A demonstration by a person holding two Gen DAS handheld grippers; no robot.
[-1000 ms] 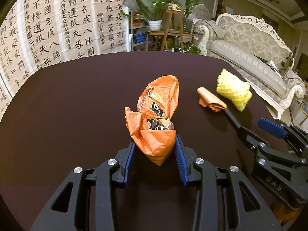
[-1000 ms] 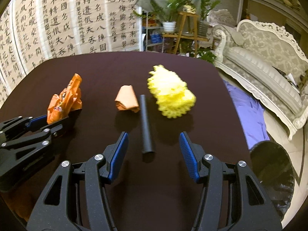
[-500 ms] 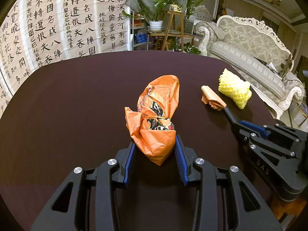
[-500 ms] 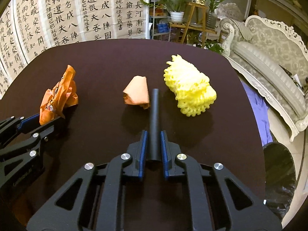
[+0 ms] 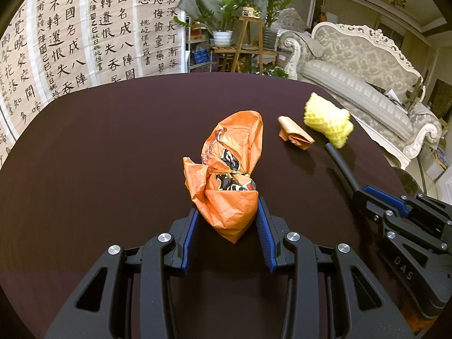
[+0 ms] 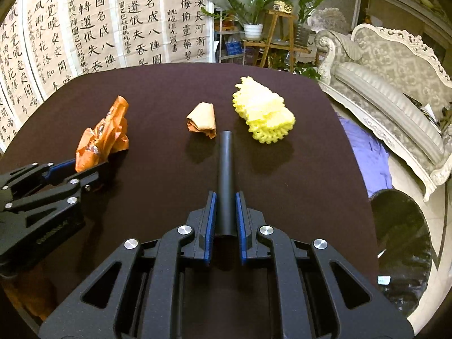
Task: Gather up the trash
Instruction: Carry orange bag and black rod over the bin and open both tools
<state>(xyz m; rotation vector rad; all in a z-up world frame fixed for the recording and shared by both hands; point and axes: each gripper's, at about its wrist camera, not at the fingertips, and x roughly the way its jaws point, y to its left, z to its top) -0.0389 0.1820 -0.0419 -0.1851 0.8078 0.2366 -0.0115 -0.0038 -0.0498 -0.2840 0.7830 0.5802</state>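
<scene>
Both grippers clamped: left gripper (image 5: 228, 216) on orange wrapper (image 5: 226, 175), right gripper (image 6: 226, 212) on black tube (image 6: 226, 180); black bin (image 6: 401, 234) only in right view.

Calligraphy hanging (image 5: 93, 28), far left wall: columns of black brush-written Chinese characters on pale paper, among them 國, 名, 成, 八, 陣, 長, 河, 不, 轉.
Right gripper (image 5: 356, 193), near right in the left wrist view: embossed letters "DAS" on its black body.
Orange wrapper (image 5: 226, 175): black print, unreadable.

Calligraphy scrolls (image 5: 84, 36) on wall, potted plants (image 6: 254, 14), ornate sofa (image 5: 367, 70) at right.
</scene>
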